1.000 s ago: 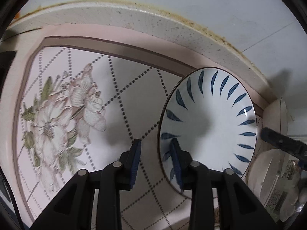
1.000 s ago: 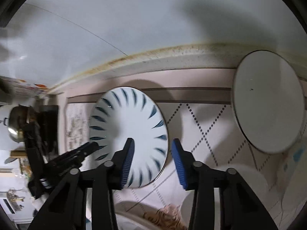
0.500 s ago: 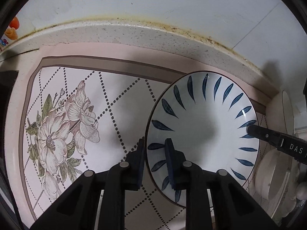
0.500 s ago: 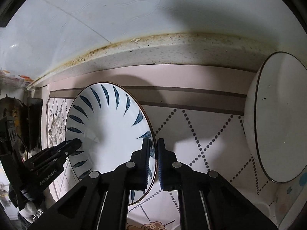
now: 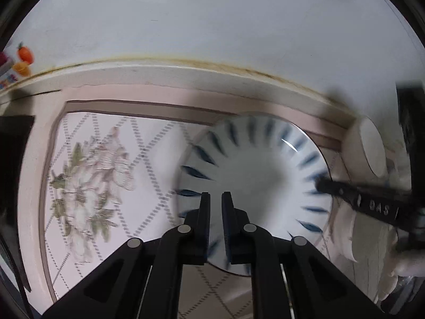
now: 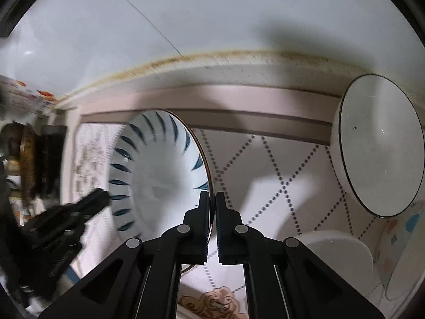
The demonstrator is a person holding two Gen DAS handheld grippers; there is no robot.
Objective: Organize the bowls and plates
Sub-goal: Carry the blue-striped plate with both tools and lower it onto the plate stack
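Blue-leaf plate [image 5: 255, 183] blurred, its rim pinched by left tongs [image 5: 215, 199] and right tongs [image 6: 212, 198], white bowl [image 6: 382, 156] cut off at the edge, counter [image 6: 265, 159] partly hidden.

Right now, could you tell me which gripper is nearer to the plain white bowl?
Right. The right gripper grips the patterned plate at the rim facing the white bowl; the left gripper grips the opposite rim, the plate lying between.

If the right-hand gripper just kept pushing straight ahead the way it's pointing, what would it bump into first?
The right gripper is already shut on the rim of the blue-patterned plate. Straight past its tips lies the diamond-patterned mat, so it would probably meet that first, though depth is hard to judge.
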